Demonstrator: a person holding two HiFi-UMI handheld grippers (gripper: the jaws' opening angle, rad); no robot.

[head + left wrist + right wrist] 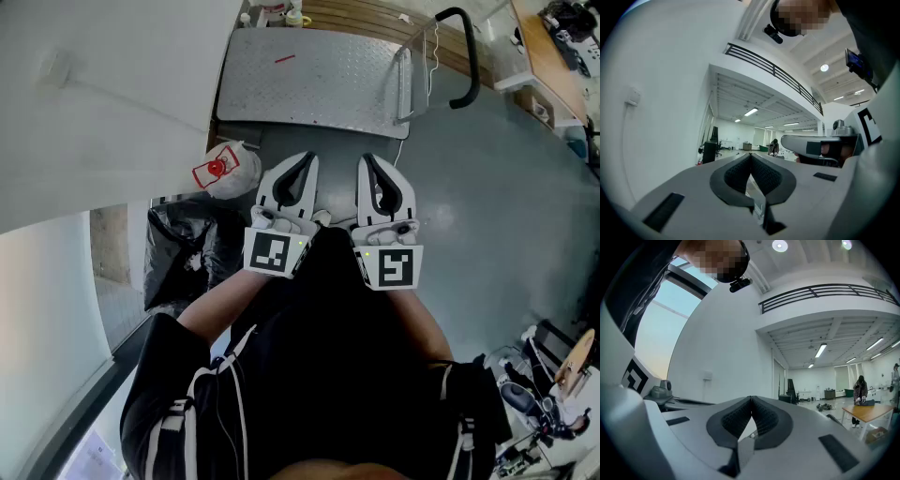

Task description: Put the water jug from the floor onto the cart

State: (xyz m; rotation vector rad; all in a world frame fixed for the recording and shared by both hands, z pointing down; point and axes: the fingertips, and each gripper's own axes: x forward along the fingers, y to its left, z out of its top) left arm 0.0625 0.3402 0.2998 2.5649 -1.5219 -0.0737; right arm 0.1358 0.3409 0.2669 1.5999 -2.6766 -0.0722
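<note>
- The left gripper [750, 155] has its 2 jaws pressed together, the ribbed pads [737, 176] meeting at the tips with nothing between them.
- The right gripper [751, 398] is the same: jaws together and nothing pinched.
- In the head view the left gripper [302, 161] and the right gripper [370, 161] are held side by side, near each other but apart. Both are level and point toward the cart [309, 80].
- The person's 2 hands hold the grippers in front of the body.
- A white thing with a red label [225, 169] sits on the floor [487, 206] just left of the left gripper, close to the cart's near left corner. It looks like the jug, though its shape is hard to make out.
- Neither gripper touches the jug.
- A black bag [183, 253] lies beside the jug, nearer the person and against the wall [94, 103].
- The cart stands ahead of the grippers, a flat metal deck with a black handle [466, 56] at its right end.
</note>
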